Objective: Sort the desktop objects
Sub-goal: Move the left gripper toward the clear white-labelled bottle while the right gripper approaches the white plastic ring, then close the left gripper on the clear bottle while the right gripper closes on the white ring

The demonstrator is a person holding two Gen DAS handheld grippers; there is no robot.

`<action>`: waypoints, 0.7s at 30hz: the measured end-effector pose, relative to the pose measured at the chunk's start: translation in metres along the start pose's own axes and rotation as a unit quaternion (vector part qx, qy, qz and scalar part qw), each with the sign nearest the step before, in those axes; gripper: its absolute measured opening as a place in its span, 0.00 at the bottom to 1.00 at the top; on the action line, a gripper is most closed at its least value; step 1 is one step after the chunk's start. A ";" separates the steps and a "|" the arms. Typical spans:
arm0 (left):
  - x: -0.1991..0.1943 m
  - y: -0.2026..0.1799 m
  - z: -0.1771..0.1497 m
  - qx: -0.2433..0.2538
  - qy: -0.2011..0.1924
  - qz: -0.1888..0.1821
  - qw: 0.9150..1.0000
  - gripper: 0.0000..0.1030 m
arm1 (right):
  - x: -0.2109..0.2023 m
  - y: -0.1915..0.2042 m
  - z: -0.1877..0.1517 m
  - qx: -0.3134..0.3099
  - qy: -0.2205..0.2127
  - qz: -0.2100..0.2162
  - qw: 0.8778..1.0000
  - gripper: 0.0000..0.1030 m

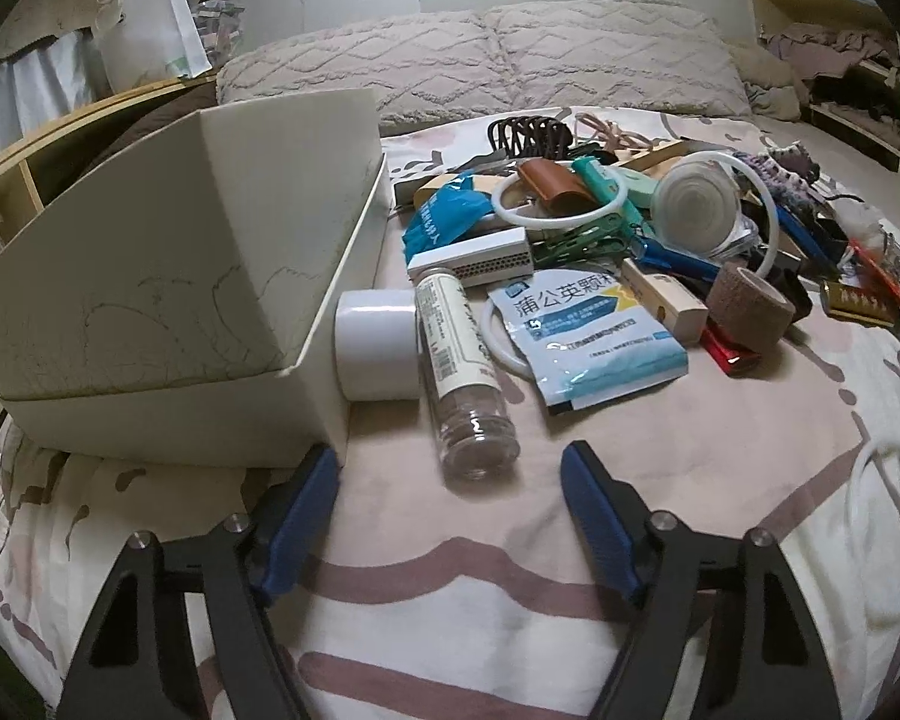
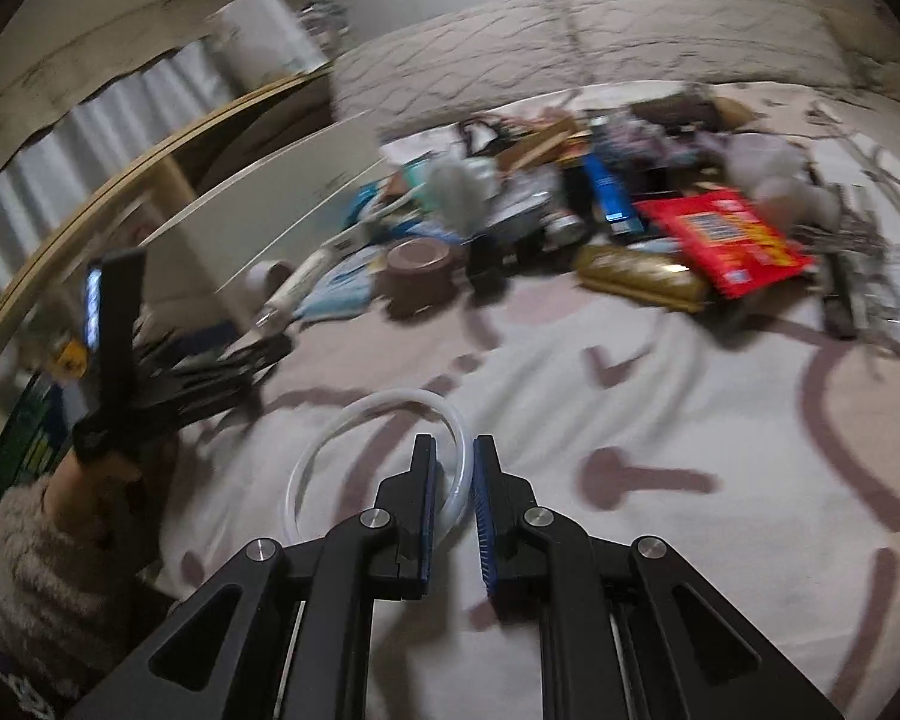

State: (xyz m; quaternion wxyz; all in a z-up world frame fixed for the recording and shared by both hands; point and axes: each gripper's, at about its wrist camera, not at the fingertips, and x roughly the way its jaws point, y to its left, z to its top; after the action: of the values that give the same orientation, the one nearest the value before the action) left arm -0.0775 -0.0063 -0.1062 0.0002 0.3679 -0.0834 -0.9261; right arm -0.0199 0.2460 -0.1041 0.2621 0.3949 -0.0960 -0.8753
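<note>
Bottle (image 1: 459, 372), clear with a white paper label, lies on its side on the bedspread (image 1: 660, 450) at the near edge of the pile of small things; its long axis runs from the pile toward the camera, the bare glass end nearest. It touches a white tape roll (image 1: 378, 345), which stands against the cream box (image 1: 168, 276). The left gripper (image 1: 450, 516) is spread, with nothing between its blue pads (the bottle end lies just beyond them). A white and blue sachet (image 1: 588, 336) beside the bottle carries the large characters 蒲公英颗粒; the bottle label is too small to read.

Only the right wrist view, which is blurred, shows the right gripper (image 2: 455, 501) pinching a translucent white ring (image 2: 330, 438) above the bedspread, a red packet (image 2: 729, 240) and a person's sleeve (image 2: 42, 546).
</note>
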 end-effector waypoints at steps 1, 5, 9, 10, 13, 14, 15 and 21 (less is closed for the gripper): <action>0.000 -0.002 0.000 0.003 0.000 -0.007 1.000 0.56 | 0.002 0.004 -0.001 -0.007 0.002 0.001 1.000 0.13; -0.001 -0.007 0.001 0.016 -0.006 -0.006 1.000 0.55 | 0.006 0.009 -0.003 -0.022 0.010 0.003 1.000 0.13; 0.006 -0.002 0.006 -0.002 0.000 -0.025 1.000 0.48 | 0.008 0.006 -0.004 -0.016 0.011 0.010 1.000 0.13; 0.008 0.000 0.006 -0.007 0.002 -0.030 1.000 0.44 | 0.008 0.007 -0.004 -0.017 0.011 0.010 1.000 0.13; 0.009 0.002 0.006 -0.019 0.001 -0.048 0.999 0.34 | 0.009 0.008 -0.005 -0.023 0.011 0.007 1.000 0.13; 0.008 0.003 0.005 -0.021 -0.003 -0.053 0.998 0.31 | 0.010 0.008 -0.005 -0.026 0.011 0.006 1.000 0.13; 0.006 0.003 0.004 -0.023 -0.007 -0.058 0.998 0.30 | 0.010 0.008 -0.005 -0.028 0.009 0.005 1.000 0.13; -0.004 0.005 -0.002 -0.034 -0.016 -0.080 0.996 0.30 | 0.011 0.002 -0.005 -0.014 0.007 0.019 1.000 0.13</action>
State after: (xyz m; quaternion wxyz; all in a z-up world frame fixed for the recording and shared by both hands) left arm -0.0733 -0.0118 -0.1044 -0.0625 0.3585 -0.0219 -0.9312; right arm -0.0214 0.2390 -0.1141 0.2851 0.3953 -0.0891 -0.8686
